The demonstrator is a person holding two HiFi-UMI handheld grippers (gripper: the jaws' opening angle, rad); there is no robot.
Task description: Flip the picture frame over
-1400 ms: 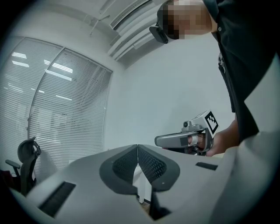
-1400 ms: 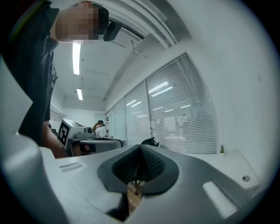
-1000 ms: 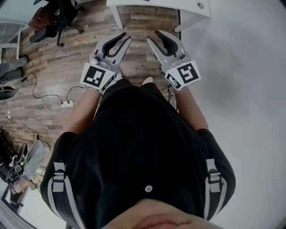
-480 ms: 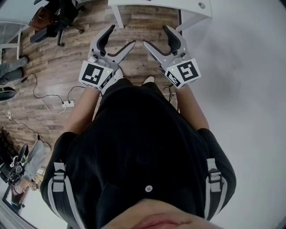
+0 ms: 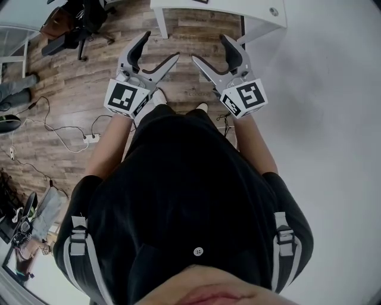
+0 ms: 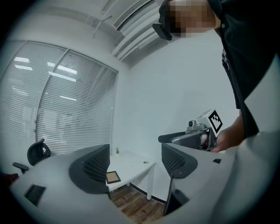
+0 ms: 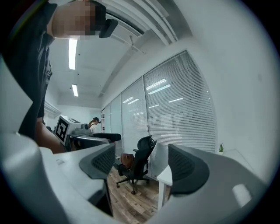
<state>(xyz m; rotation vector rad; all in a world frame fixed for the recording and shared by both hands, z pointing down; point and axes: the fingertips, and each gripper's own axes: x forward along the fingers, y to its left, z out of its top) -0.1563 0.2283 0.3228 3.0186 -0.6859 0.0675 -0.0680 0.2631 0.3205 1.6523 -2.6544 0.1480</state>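
**Head view.** The left hand-held gripper [image 5: 161, 46] and the right hand-held gripper [image 5: 208, 47] are held side by side in front of the person's body, above the wooden floor [image 5: 89, 83]. Both point ahead, toward the white worktop [image 5: 220, 9]. The jaws of both have just been opening and now stand wide apart, with nothing between them. The frame [image 6: 113, 177] is almost cut off in this view. A dark sliver at the top edge, about midway between the two grippers, may be it.

**Left gripper view.** The frame lies flat on the worktop, near its front edge. It is well apart from the gripper and lower than it. It shows just beside the left jaw, so it lies ahead and a little to the left. It looks nearly square and small, so I cannot tell its long axis, nor which face is up.

**Right gripper view.** Only a corner of the worktop shows between the open jaws, with a chair [image 7: 139, 162] behind it. The frame is not seen here; probably the right jaw hides it. In my judgement both hands are about equally near, and both must first go forward to the worktop.
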